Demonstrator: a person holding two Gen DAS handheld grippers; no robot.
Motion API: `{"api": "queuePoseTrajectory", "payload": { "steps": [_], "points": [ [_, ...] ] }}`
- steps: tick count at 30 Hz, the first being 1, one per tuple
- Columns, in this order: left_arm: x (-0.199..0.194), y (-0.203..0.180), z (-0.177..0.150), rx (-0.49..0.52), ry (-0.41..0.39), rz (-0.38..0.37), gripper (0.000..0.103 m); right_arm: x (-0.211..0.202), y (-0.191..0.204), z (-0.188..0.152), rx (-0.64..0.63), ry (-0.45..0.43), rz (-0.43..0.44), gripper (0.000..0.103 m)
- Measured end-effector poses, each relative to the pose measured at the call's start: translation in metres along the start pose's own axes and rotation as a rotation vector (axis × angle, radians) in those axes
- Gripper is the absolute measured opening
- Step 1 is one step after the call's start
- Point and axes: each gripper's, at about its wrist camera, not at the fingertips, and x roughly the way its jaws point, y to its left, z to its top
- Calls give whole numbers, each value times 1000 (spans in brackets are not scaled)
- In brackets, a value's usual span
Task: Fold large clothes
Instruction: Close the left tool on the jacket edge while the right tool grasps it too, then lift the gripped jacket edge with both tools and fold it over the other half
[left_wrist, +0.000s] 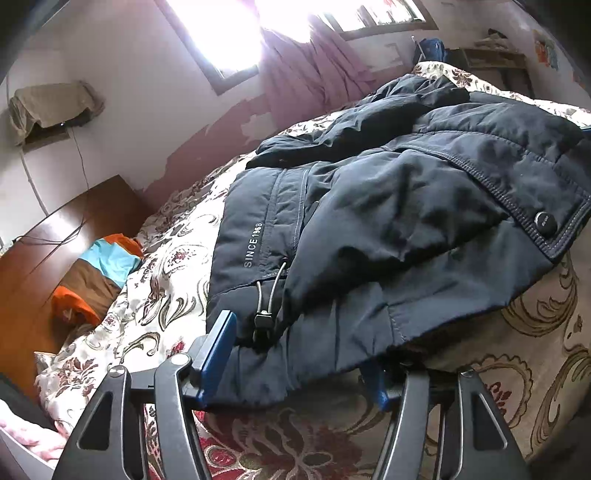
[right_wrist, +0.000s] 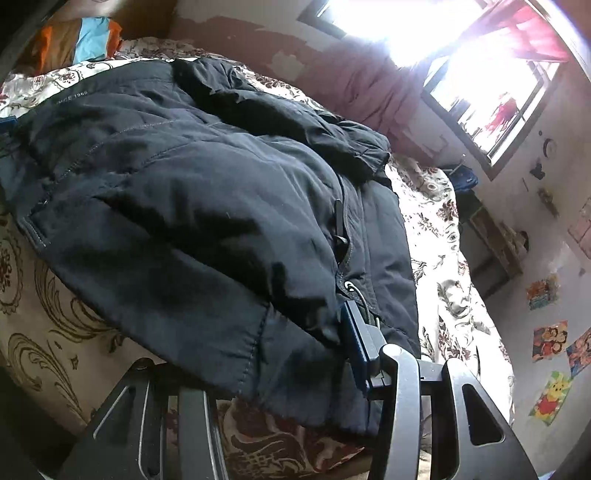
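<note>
A dark navy padded jacket (left_wrist: 388, 206) lies spread on the bed, with "SINCE 1968" printed near its hem and a drawcord toggle (left_wrist: 264, 321) hanging there. My left gripper (left_wrist: 297, 369) straddles the hem's left corner. Its left blue pad (left_wrist: 218, 354) stands beside the fabric and its right pad (left_wrist: 376, 387) is partly under it, the cloth lying flat between them. My right gripper (right_wrist: 269, 347) straddles the hem's right corner of the jacket (right_wrist: 192, 206). Its right pad (right_wrist: 354, 339) sits against the fabric by the zip, and the hem hides its left finger.
A cream floral bedspread (left_wrist: 170, 280) covers the bed. Folded orange, blue and brown cloth (left_wrist: 96, 273) lies by the wooden headboard (left_wrist: 55, 236). Pink curtains (left_wrist: 310, 74) hang under bright windows. A wooden shelf (right_wrist: 495, 243) stands by the wall with stickers.
</note>
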Motion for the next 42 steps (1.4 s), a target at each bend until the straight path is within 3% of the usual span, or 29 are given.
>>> {"api": "queuePoseTrajectory", "payload": {
  "steps": [3, 8, 14, 16, 18, 25, 27, 33, 38, 42],
  "points": [
    [-2, -2, 0, 8, -9, -14, 45, 1, 0, -2, -9, 15, 0, 41],
    [-5, -4, 1, 21, -25, -3, 43, 5, -7, -4, 11, 41, 5, 42],
    [-2, -6, 0, 25, -7, -21, 27, 11, -5, -6, -2, 72, -25, 42],
    [0, -5, 0, 17, 6, -30, 27, 10, -6, -6, 6, 69, -18, 42],
    [1, -4, 0, 7, 11, -37, 27, 7, -7, -6, 12, 54, -10, 32],
    [4, -6, 1, 5, 41, -37, 26, -7, -9, -6, 57, -7, 10, 19],
    [4, -2, 1, -20, 51, -73, 19, -12, -12, -6, 77, -32, 14, 16],
    [-14, 20, 8, -159, -8, -127, 10, -36, -24, -9, 148, -134, 19, 11],
    [-36, 36, 15, -246, -24, -174, 9, -69, -36, -15, 217, -232, 20, 10],
    [-66, 53, 21, -287, -82, -187, 8, -97, -57, -19, 329, -280, 75, 9]
  ]
}}
